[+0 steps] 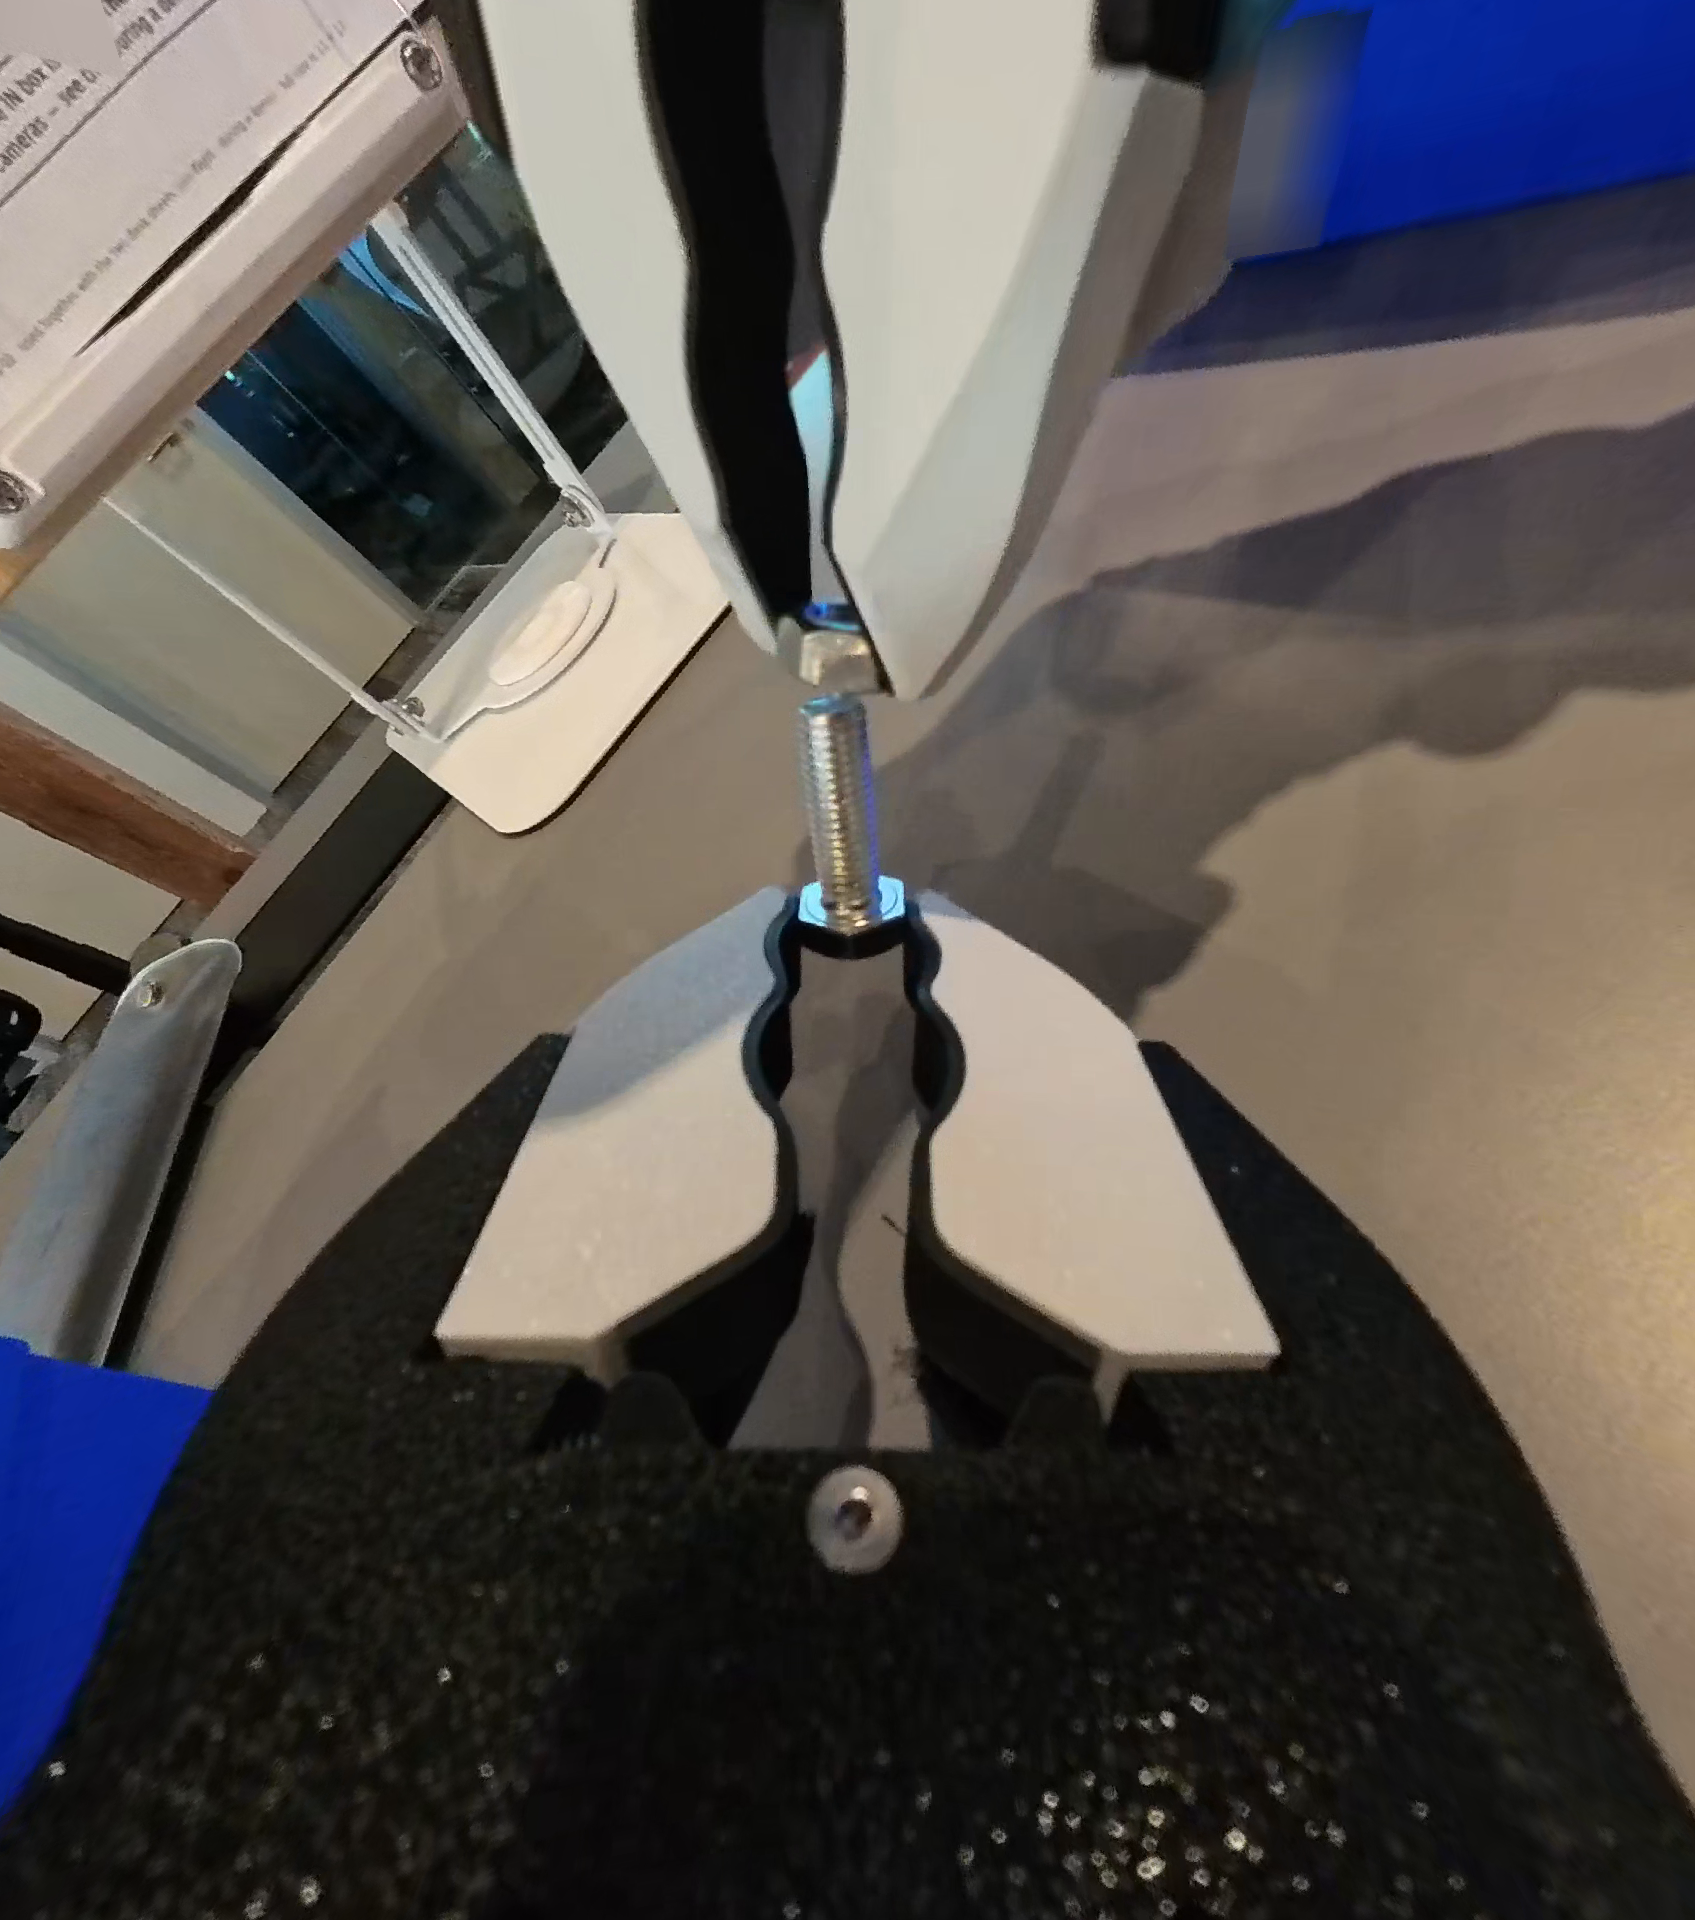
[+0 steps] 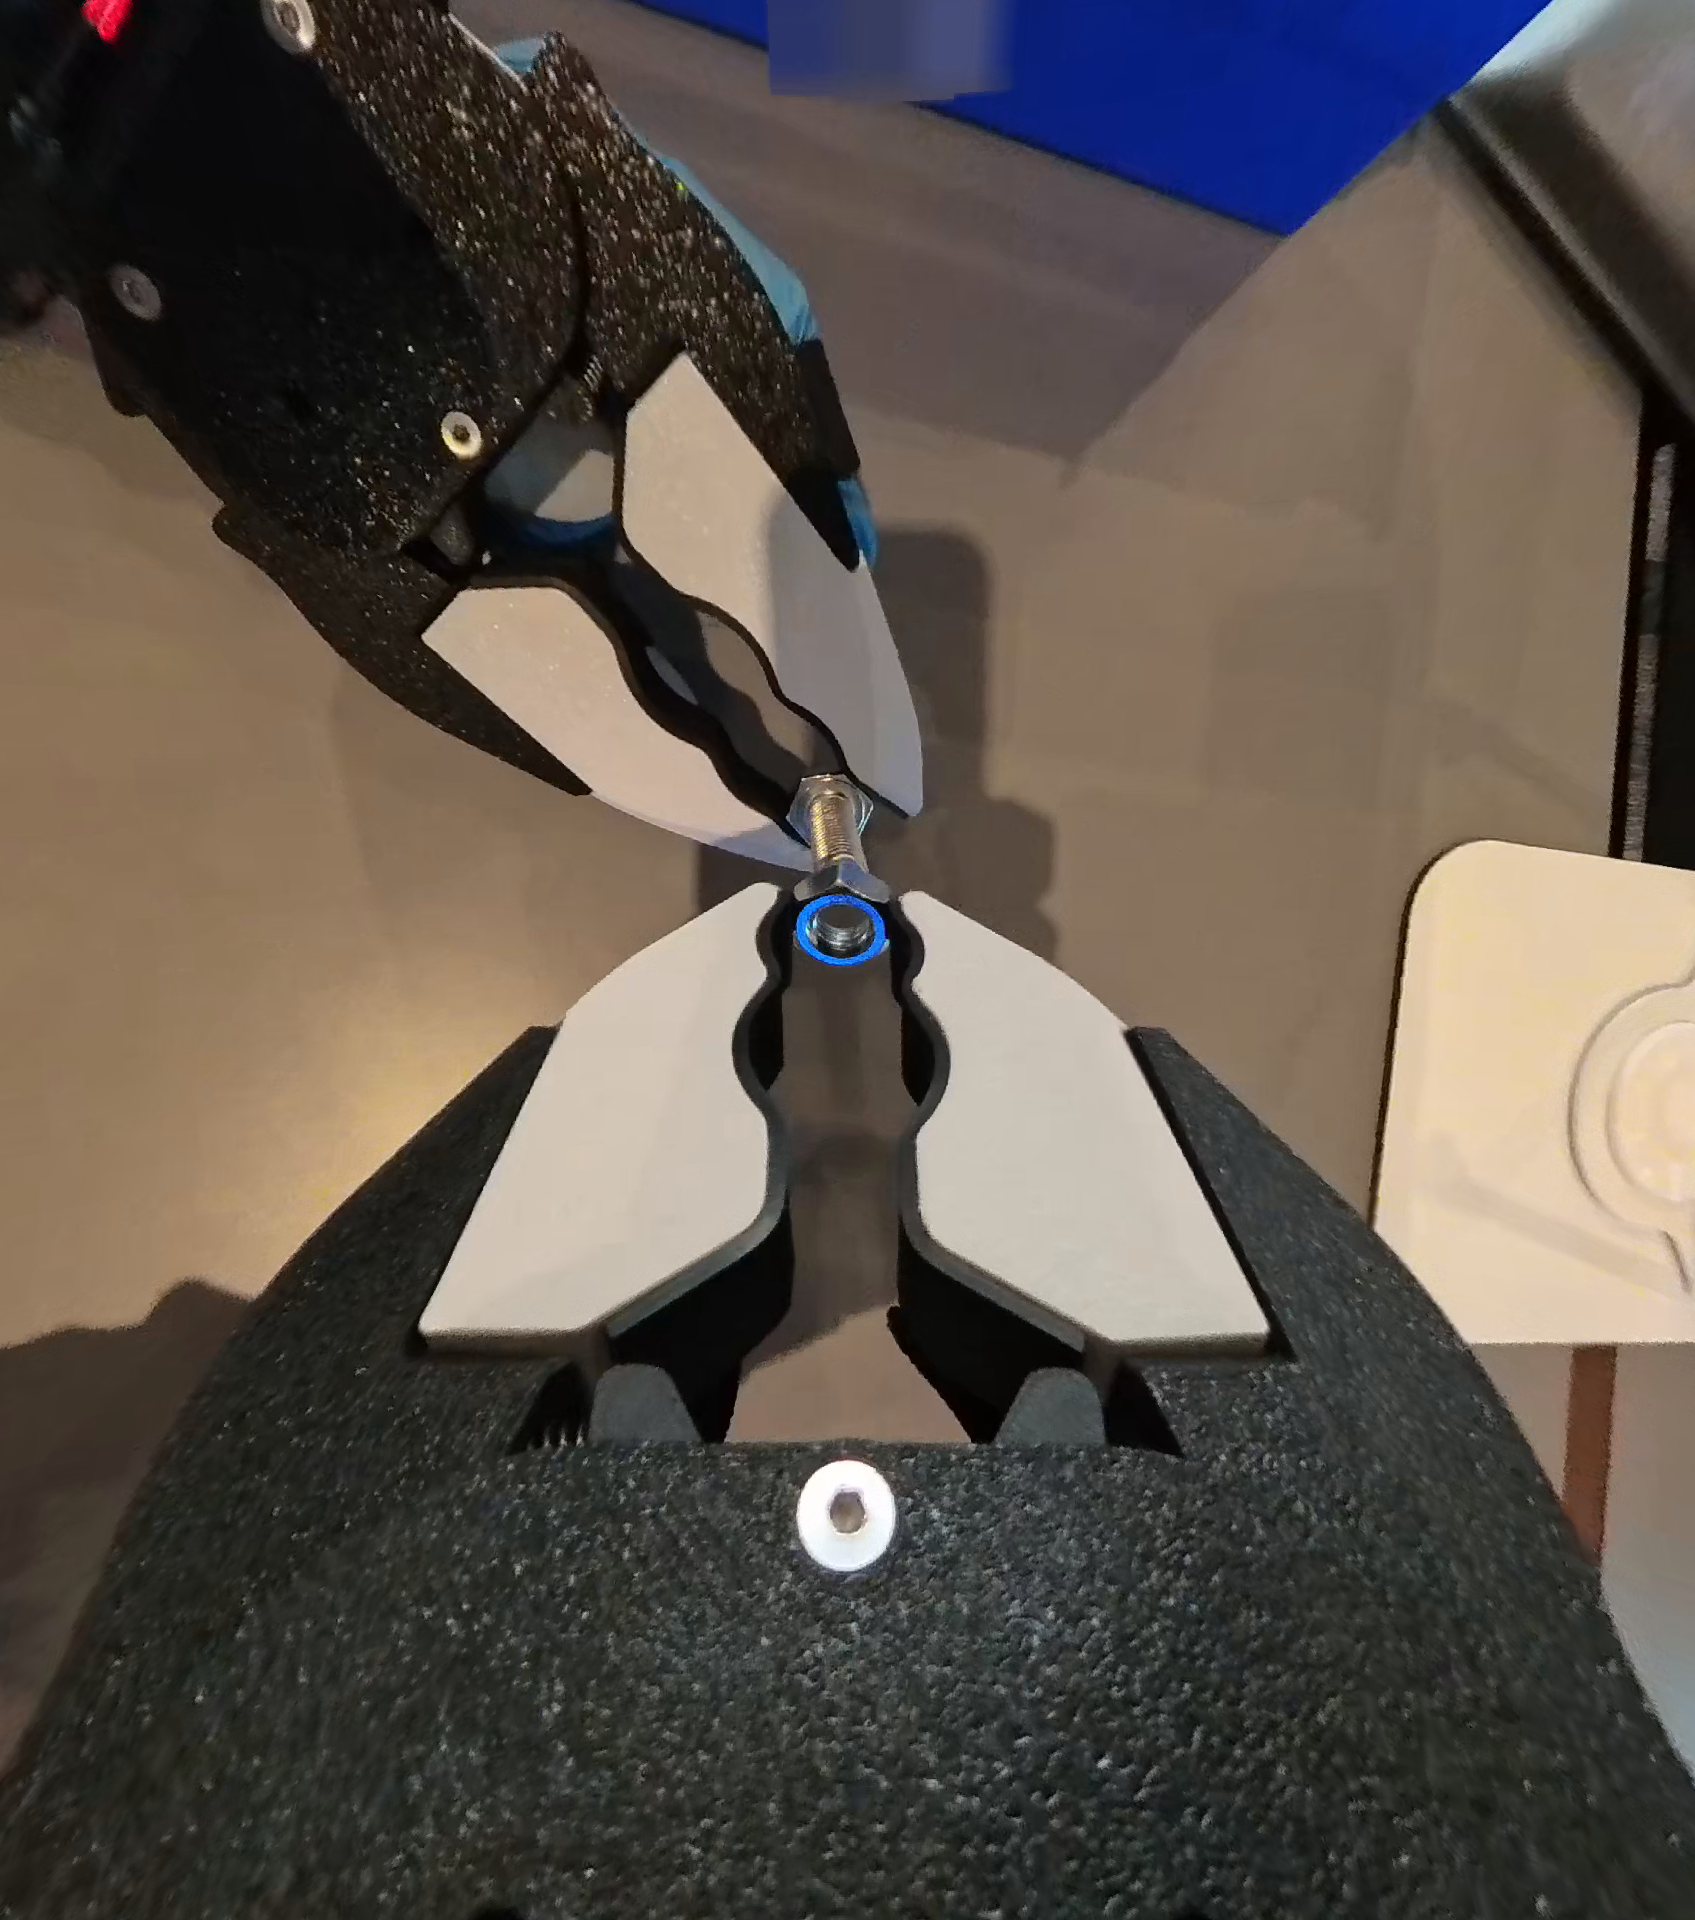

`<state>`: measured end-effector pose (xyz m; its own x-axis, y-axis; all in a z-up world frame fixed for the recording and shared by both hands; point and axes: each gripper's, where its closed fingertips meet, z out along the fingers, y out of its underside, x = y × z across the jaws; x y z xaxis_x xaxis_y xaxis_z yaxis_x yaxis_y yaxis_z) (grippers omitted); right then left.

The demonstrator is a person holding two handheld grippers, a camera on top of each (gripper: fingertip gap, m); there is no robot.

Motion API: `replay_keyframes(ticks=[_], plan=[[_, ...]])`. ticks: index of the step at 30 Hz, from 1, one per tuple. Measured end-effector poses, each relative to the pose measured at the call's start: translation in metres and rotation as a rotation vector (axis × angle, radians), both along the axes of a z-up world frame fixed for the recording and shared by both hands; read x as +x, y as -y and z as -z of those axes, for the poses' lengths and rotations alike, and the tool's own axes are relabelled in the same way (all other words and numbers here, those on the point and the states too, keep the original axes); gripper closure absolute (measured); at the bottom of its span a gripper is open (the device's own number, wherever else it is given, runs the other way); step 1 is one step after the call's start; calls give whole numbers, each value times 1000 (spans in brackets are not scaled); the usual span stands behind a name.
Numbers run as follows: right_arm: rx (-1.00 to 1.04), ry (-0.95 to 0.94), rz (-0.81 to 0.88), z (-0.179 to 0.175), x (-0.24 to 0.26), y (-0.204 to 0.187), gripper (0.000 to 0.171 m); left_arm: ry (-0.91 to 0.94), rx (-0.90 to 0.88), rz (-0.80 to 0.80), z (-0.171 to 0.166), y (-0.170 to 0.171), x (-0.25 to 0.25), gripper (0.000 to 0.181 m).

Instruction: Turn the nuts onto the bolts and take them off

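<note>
A silver threaded bolt (image 1: 835, 810) is held in the air between my two grippers, above the grey table. My left gripper (image 1: 848, 914) is shut on the bolt's hex end; it also shows in the right wrist view (image 2: 838, 816), coming in from the upper left. My right gripper (image 2: 841, 914) is shut on a silver hex nut (image 2: 841, 902), whose hole faces the camera with a blue ring around it. In the left wrist view the right gripper (image 1: 827, 655) comes down from above and holds the nut (image 1: 830, 660) at the bolt's free tip. I cannot tell whether the threads have engaged.
A white base plate with a clear acrylic stand (image 1: 531, 727) sits at the table's edge; it also shows in the right wrist view (image 2: 1508, 1091). Printed paper sheets (image 1: 43, 208) hang above it. Blue cloth (image 1: 1549, 104) lies behind. A metal bracket (image 1: 126, 1143) is off the table's edge.
</note>
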<state>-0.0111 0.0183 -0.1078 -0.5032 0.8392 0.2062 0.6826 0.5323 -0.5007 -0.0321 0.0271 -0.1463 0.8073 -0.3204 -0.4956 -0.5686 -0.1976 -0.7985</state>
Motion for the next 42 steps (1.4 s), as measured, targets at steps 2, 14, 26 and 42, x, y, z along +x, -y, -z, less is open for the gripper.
replay_keyframes(ticks=[2, 14, 26, 42], plan=[[0, 2, -3, 1, -1, 0, 154, -2, 3, -1, 0, 0, 0, 163], [1, -210, 186, -14, 9, -7, 154, -27, 11, 5, 1, 3, 5, 163], [-53, -521, 328, -2, 43, 21, 154, -90, 12, 103, 6, 9, 33, 163], [-146, -404, 406, 12, 39, 18, 154, -103, 8, 170, 8, 12, 44, 163]])
